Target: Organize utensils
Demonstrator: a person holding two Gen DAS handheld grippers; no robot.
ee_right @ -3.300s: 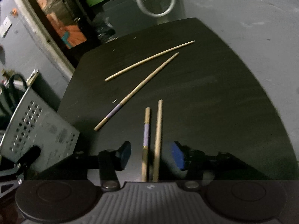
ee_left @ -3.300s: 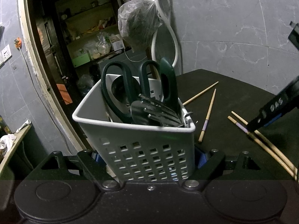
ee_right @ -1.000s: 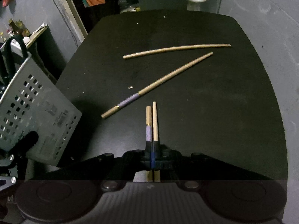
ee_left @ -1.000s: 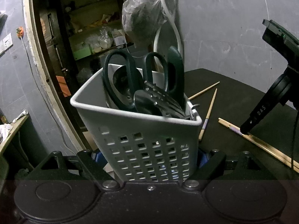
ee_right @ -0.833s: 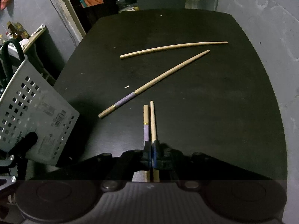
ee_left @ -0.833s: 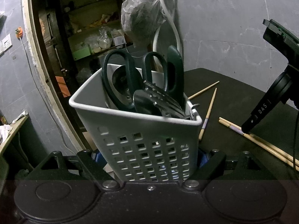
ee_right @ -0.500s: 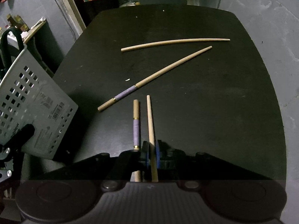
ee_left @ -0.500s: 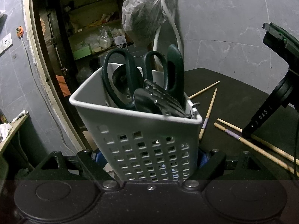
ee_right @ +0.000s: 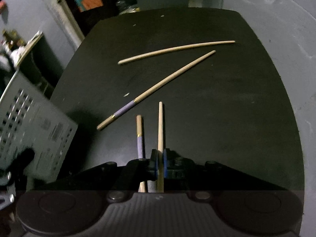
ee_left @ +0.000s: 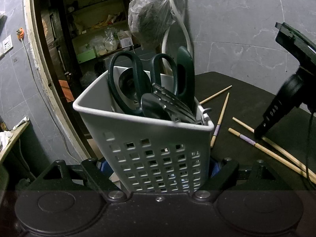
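The plain chopstick (ee_right: 160,126) is a thin, light, stiff wooden stick, smooth and easy to let slip. It sits pinched between the right gripper's (ee_right: 160,163) fingers, which are closed tight on its thick end, with its point sticking out far ahead. I think a hold nearer the middle would stop it swinging. Just to its left, the purple-banded chopstick (ee_right: 139,138) lies loose on the black counter (ee_right: 237,108). Two more chopsticks (ee_right: 158,86) lie farther away. On the left, the left gripper's (ee_left: 160,169) fingers squeeze the white basket (ee_left: 150,148), which holds scissors (ee_left: 138,79) and metal tools.
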